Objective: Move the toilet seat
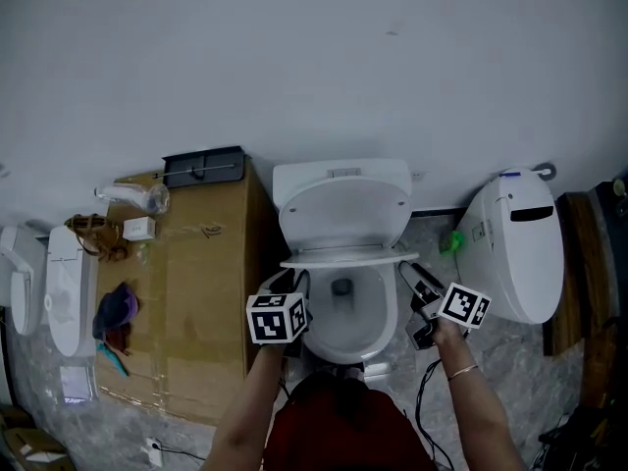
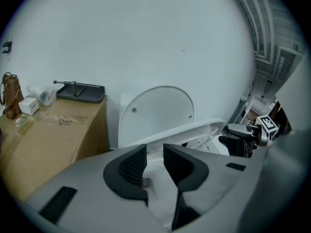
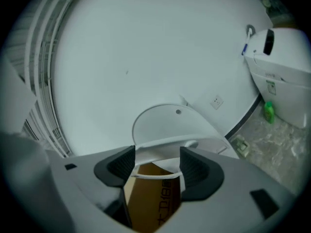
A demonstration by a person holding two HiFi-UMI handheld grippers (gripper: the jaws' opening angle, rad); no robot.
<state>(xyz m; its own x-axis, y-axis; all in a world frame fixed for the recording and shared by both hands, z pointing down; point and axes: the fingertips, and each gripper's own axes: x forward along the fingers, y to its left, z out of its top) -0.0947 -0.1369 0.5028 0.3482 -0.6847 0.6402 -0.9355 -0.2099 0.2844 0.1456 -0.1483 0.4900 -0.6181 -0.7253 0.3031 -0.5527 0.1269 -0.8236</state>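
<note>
My right gripper (image 3: pixel 157 153) has its jaws wide apart. The seat (image 3: pixel 163 147) crosses the gap, its near rim running from jaw to jaw rather than sitting between pressing pads. I judge it is propped there, not gripped. My left gripper (image 2: pixel 154 152) has its jaws a narrow gap apart at the seat's other side. Only white shows in that gap, and I see no pad biting on anything.

The seat is half raised on its hinge, between the bowl (image 1: pixel 385 317) below and the lid (image 1: pixel 343 209), which stands up at the back. In the head view it reads as a nearly level band with one gripper at each side. A box (image 1: pixel 196 292) stands just beside the toilet on my left.

The main risk is a drop. With neither pair of jaws clamped, the smooth rim could slide off a jaw if I tilt or pull a hand outward, and the seat would slam onto the bowl. If one hand gets ahead of the other, the seat would twist and strain the hinge. If I drive it up too fast, it would knock hard against the lid. My left arm also has little room beside the box and could catch on it.
</note>
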